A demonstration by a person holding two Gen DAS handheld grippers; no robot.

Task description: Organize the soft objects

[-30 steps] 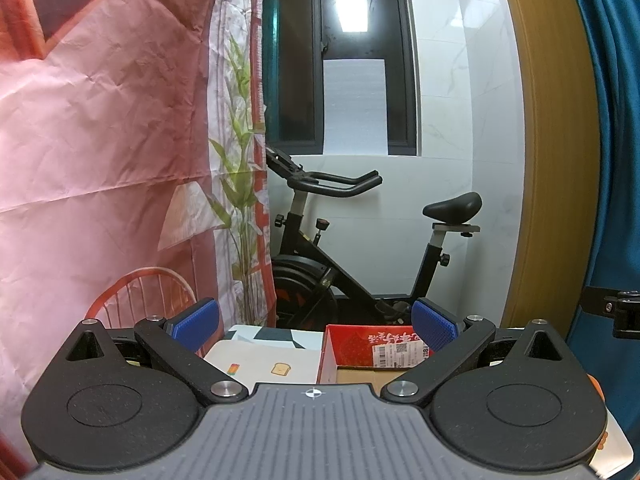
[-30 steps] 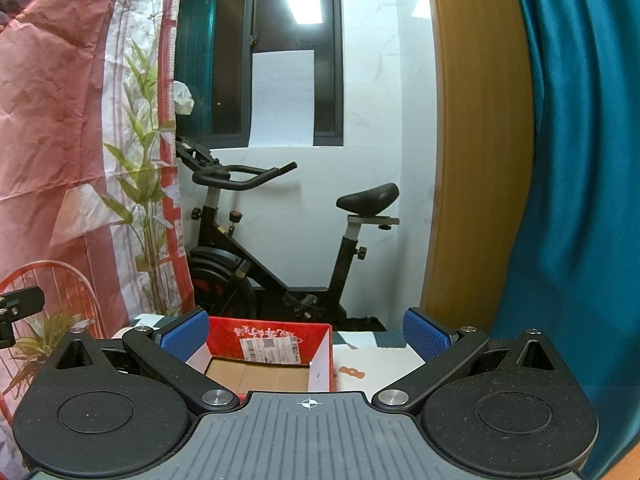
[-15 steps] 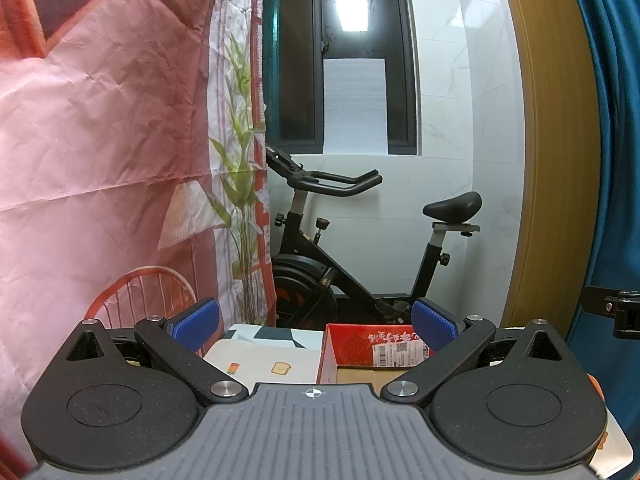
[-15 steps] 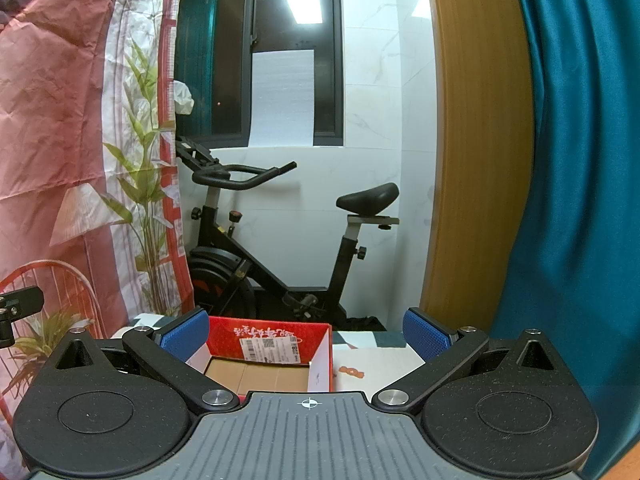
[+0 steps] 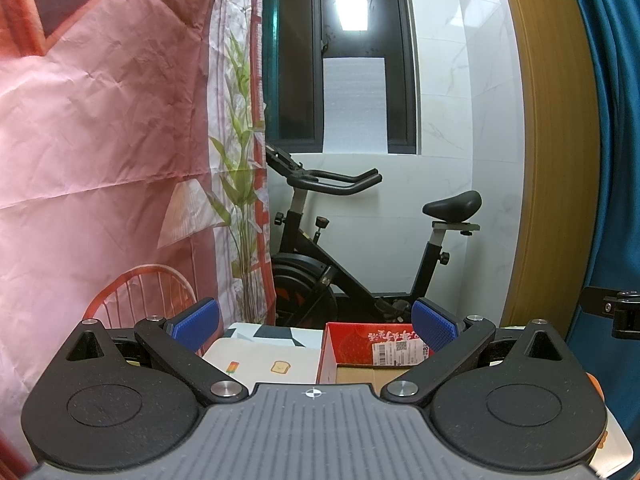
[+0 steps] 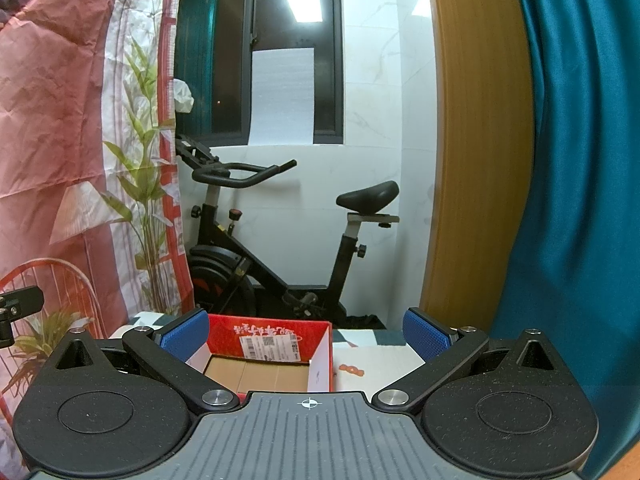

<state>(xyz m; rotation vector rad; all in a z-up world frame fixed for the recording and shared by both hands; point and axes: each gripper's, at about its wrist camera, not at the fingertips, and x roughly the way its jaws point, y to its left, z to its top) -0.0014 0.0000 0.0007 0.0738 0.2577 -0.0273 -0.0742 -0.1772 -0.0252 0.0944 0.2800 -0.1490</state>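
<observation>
Left wrist view: spread fingers [image 5: 434,330] above a patterned table [image 5: 260,362] with red box [image 5: 360,344], exercise bike [image 5: 340,264] behind.

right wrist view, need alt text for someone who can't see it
The right gripper is open and holds nothing, its blue fingers spread above an open red cardboard box on a patterned table. Behind stand a black exercise bike, a dark window, a pink printed sheet and a teal curtain.
</observation>
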